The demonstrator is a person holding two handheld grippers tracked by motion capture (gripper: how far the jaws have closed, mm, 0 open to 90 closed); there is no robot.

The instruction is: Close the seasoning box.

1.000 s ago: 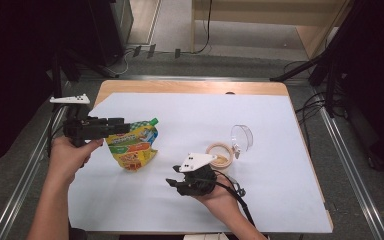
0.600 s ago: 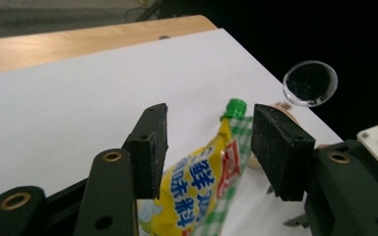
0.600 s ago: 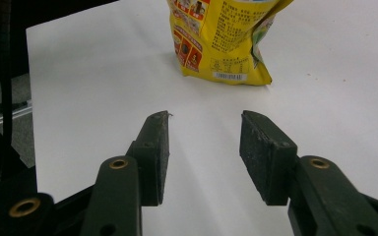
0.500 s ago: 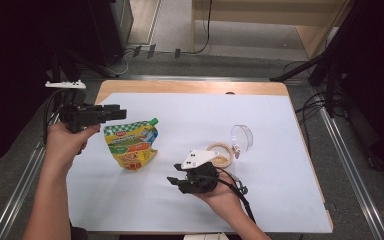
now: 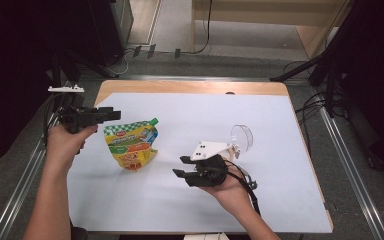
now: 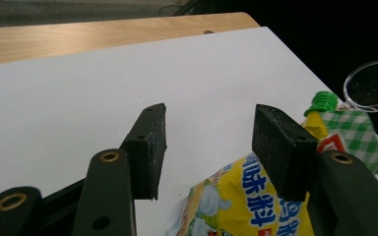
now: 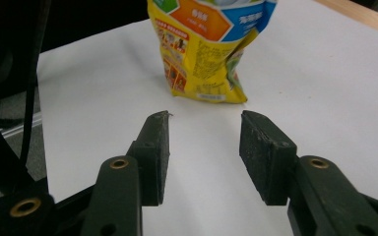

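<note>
A yellow drink pouch (image 5: 129, 146) with a green cap (image 5: 153, 121) lies flat on the white table cover (image 5: 290, 195), left of the middle. My left gripper (image 5: 114, 115) hovers at the table's left edge, just left of the pouch's top and not touching it, jaws open and empty. In the left gripper view the gripper (image 6: 209, 147) has the pouch (image 6: 241, 201) low between the open pads and the cap (image 6: 323, 102) beyond. My right gripper (image 5: 181, 167) hangs open right of the pouch, pointing at it. The right gripper view shows that gripper (image 7: 204, 152) empty, with the pouch (image 7: 206, 44) ahead.
A clear glass (image 5: 242, 136) lies on its side right of the middle, just behind my right hand; its rim (image 6: 374, 86) shows in the left gripper view. A bare wooden strip (image 5: 190, 87) runs along the table's far edge. Metal rails flank the table.
My left gripper has drawn back to the left, off the pouch's top end. The pouch has stayed where it lay. The right gripper has lifted slightly.
</note>
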